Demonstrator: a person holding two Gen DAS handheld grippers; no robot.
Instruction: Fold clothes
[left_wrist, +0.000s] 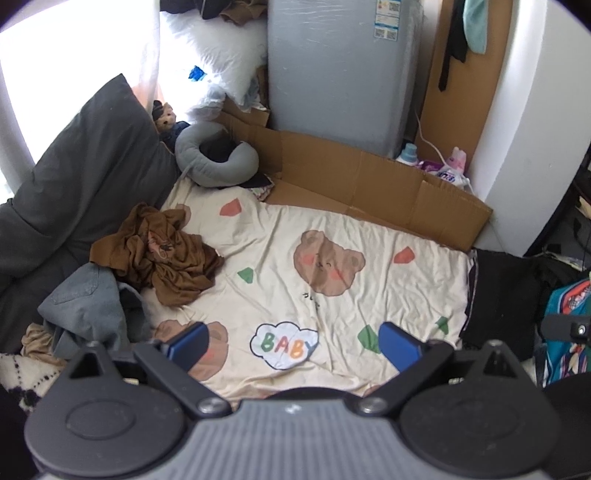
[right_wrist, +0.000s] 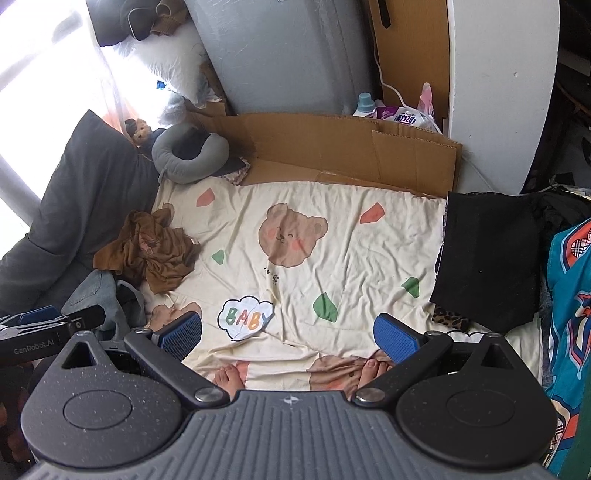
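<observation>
A crumpled brown garment (left_wrist: 162, 254) (right_wrist: 151, 251) lies on the left part of the cream bear-print sheet (left_wrist: 332, 221) (right_wrist: 332, 229). Beside it, nearer to me, sits a bundled grey-blue garment (left_wrist: 88, 299) (right_wrist: 99, 291). A folded black garment (right_wrist: 487, 254) (left_wrist: 502, 299) rests on the sheet's right edge. My left gripper (left_wrist: 293, 345) hovers open above the sheet's near part, nothing between its blue pads. My right gripper (right_wrist: 288, 334) is open too, over the "BABY" cloud print. The left gripper's side shows at the left edge of the right wrist view.
A dark grey pillow (left_wrist: 74, 184) and a grey neck pillow (left_wrist: 214, 155) lie at the far left. Flattened cardboard (left_wrist: 369, 181) lines the far side before a grey appliance (left_wrist: 340, 70). Detergent bottles (right_wrist: 391, 107) stand behind. A teal patterned cloth (right_wrist: 569, 295) hangs right. A person's bare toes (right_wrist: 231, 378) touch the sheet.
</observation>
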